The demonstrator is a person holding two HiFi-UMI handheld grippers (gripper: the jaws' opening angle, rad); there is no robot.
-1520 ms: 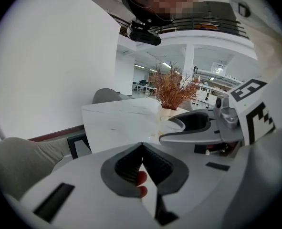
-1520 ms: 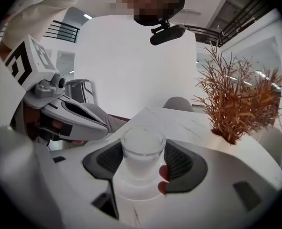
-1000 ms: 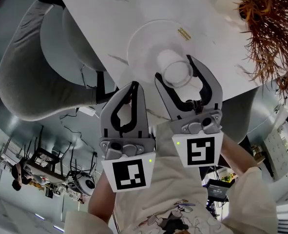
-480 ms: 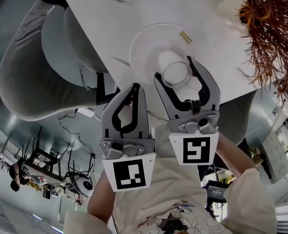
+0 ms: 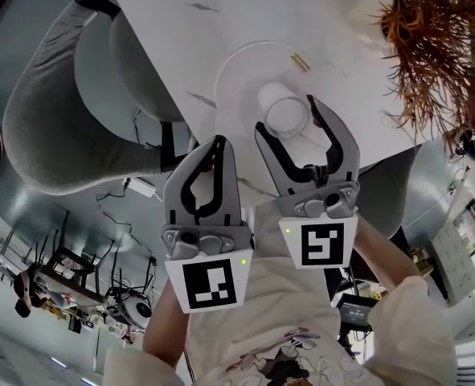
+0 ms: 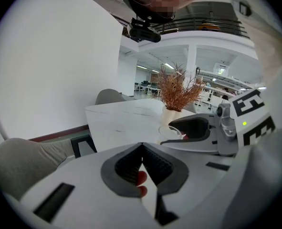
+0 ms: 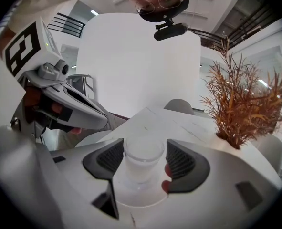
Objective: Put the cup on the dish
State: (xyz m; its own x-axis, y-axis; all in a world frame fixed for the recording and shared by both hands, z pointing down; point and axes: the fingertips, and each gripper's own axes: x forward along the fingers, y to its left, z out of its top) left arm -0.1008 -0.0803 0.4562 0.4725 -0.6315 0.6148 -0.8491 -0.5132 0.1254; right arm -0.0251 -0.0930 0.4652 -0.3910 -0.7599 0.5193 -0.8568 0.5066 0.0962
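Note:
A clear glass cup [image 5: 285,117] stands upright on a clear round dish [image 5: 253,71] near the white table's front edge. My right gripper [image 5: 286,116] is open, one jaw on either side of the cup. In the right gripper view the cup [image 7: 141,162] sits on the dish [image 7: 136,197] between the dark pads [image 7: 184,160], with a thin gap on the right side. My left gripper [image 5: 219,141] hangs shut and empty off the table's edge, to the left of the dish. Its jaws meet in the left gripper view [image 6: 141,147].
A dried brown plant [image 5: 434,47] in a white vase [image 5: 367,10] stands at the table's right back. The white marble table [image 5: 197,22] ends just under the grippers. A grey chair [image 5: 60,119] is tucked in at the left.
Hardly anything. The right gripper stays spread around the cup on the dish, and the left stays shut. The whole view has shifted slightly.

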